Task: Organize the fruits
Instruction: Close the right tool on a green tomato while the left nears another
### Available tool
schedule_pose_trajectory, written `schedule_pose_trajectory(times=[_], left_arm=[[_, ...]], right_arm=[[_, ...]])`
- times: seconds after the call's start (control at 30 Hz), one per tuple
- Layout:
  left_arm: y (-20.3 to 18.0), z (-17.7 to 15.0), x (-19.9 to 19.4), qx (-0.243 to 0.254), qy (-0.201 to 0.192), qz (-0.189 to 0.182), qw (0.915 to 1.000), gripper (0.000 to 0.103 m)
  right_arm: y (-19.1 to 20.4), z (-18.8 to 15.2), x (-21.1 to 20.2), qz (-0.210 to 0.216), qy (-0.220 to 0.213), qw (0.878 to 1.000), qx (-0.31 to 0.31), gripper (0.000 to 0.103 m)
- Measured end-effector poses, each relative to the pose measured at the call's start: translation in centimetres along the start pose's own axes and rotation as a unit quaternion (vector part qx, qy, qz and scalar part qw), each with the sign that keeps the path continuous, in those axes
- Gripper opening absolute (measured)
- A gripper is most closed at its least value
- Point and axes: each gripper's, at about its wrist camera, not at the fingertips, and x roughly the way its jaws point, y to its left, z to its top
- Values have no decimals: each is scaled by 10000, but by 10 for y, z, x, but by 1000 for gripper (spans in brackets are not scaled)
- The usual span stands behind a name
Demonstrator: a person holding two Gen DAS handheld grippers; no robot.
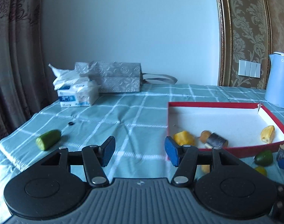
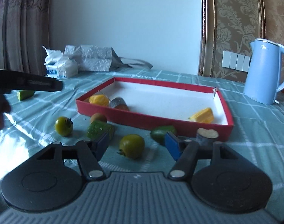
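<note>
A red tray with a white floor (image 2: 153,120) (image 1: 235,150) holds two yellow fruit pieces (image 2: 99,99) (image 2: 203,115), a grey-skinned chunk (image 2: 118,101) and a small brown fruit (image 1: 205,135). In front of the tray lie two green tomatoes (image 2: 63,126) (image 2: 132,145), a green cucumber chunk (image 2: 99,129), a brown fruit (image 2: 98,118), a green piece (image 2: 162,133) and a cut grey chunk (image 2: 207,135). My right gripper (image 2: 137,146) is open around the nearer tomatoes' area, low over the cloth. My left gripper (image 1: 140,153) is open and empty; a cucumber piece (image 1: 48,139) lies left of it.
A tissue pack (image 1: 76,91) and a silver gift bag (image 1: 115,79) stand at the back left. A blue kettle (image 2: 265,71) stands at the right behind the tray. The checked cloth (image 1: 123,115) has wrinkles; its left edge drops off near curtains.
</note>
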Motion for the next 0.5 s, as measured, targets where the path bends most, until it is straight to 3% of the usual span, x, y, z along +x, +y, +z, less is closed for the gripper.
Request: schedule_pose_trajectory(times=[0.17,0.37,0.43,0.5], left_arm=[[20,-13,-4,-127,100,-2,9999,58],[22,-19,-5,-187,144,-172,9996,58],[20,-20,-4,-175,180,-205,9995,58],[18,-22,-4,-138,199,-249,9994,58]], right_arm=[[8,3,18,-7,267,9996,36,46],[3,4,27,-67,453,9987,242,44],[1,4,31,-53,577,9979,303,32],[0,4,33,-36,590,9976,351,33]])
